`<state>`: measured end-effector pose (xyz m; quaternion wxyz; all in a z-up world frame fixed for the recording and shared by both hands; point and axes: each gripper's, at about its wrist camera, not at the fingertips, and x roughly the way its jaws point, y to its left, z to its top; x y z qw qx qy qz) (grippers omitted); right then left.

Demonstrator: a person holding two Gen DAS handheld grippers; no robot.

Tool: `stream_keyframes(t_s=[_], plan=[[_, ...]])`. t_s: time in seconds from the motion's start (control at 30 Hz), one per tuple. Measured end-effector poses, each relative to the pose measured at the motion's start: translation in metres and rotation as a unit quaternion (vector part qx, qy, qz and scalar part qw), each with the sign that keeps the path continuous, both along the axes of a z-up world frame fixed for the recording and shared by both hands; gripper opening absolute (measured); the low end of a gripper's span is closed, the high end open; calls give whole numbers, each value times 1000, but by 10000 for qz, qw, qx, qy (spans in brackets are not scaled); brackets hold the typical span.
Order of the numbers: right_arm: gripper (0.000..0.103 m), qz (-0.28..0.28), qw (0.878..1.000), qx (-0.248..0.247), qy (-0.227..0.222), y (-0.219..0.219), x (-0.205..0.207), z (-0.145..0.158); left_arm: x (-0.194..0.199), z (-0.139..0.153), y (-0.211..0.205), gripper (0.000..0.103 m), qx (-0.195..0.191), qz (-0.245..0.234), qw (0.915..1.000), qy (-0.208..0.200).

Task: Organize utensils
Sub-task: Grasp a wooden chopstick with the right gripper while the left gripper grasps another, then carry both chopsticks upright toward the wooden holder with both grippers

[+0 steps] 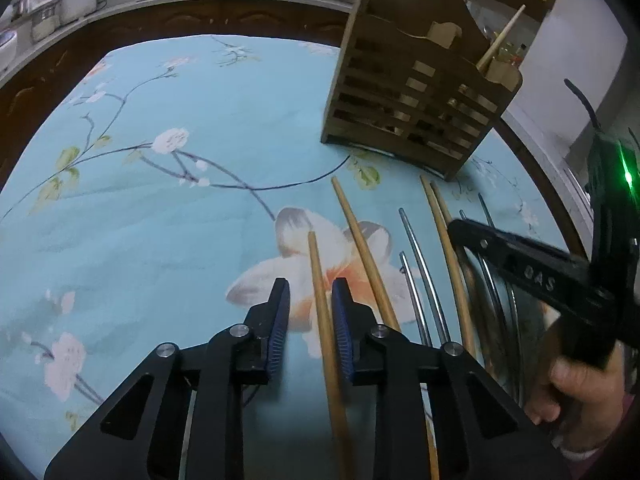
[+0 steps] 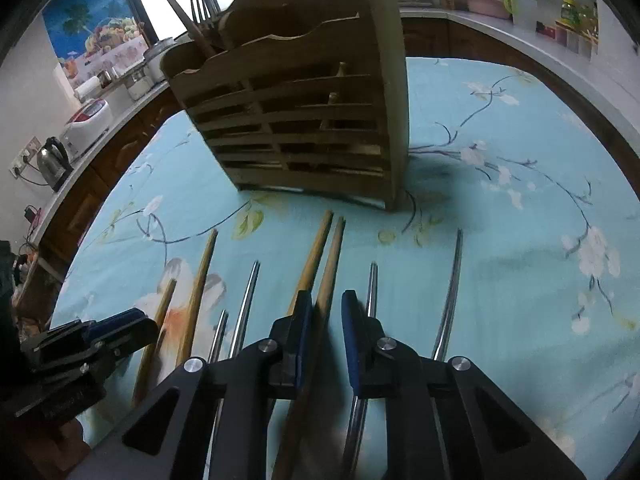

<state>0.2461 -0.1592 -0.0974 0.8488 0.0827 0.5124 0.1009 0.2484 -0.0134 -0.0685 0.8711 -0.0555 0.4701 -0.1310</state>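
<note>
- The left gripper [image 1: 310, 312] straddles a wooden chopstick [image 1: 320, 300] on the floral cloth [image 1: 140, 220], pads not touching.
- The right gripper [image 2: 326, 320] straddles another wooden chopstick [image 2: 329, 280]; grip unclear.
- Metal chopsticks [image 2: 450, 300] lie beside; the wooden holder [image 2: 304, 120] stands beyond.

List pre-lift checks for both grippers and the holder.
1. Left gripper straddles one wooden chopstick: ok.
2. Left pads pressing it: not ok, a gap shows on one side.
3. Right gripper straddles one chopstick: ok; its neighbour lies outside the jaws.
4. Right pads pressing it: not ok, a gap shows.
5. Wooden holder upright: ok.
6. Free slot in the holder: cannot tell.
</note>
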Motion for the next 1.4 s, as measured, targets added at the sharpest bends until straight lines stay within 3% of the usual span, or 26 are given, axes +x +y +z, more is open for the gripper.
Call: stream_keyframes(t_s=[0.17, 0.3, 0.43, 0.57, 0.83, 1.07, 1.4], plan=[[15, 44, 9999, -108, 59, 2, 20, -1, 8, 0, -12, 17, 235, -215, 9995, -32], [15, 103, 9997, -224, 37, 6, 28, -1, 11, 0, -17, 7, 419, -309, 9986, -107], [8, 123, 9992, -368, 19, 6, 25, 0, 13, 0, -15, 5, 285, -324, 9990, -84], [5, 34, 10000, 7, 28, -3, 18, 7, 6, 10, -6, 4, 69, -305, 9994, -165], [5, -15, 9959, 684, -592, -25, -30, 74, -25, 68, 20, 4, -535, -151, 9960, -700], [5, -10, 9908, 835, -1063, -30, -50, 122, -57, 123, 34, 4, -716, -162, 9887, -1308], [5, -186, 9766, 908, -1939, -45, -71, 188, -89, 178, 48, 4, -943, -141, 9738, -2064]])
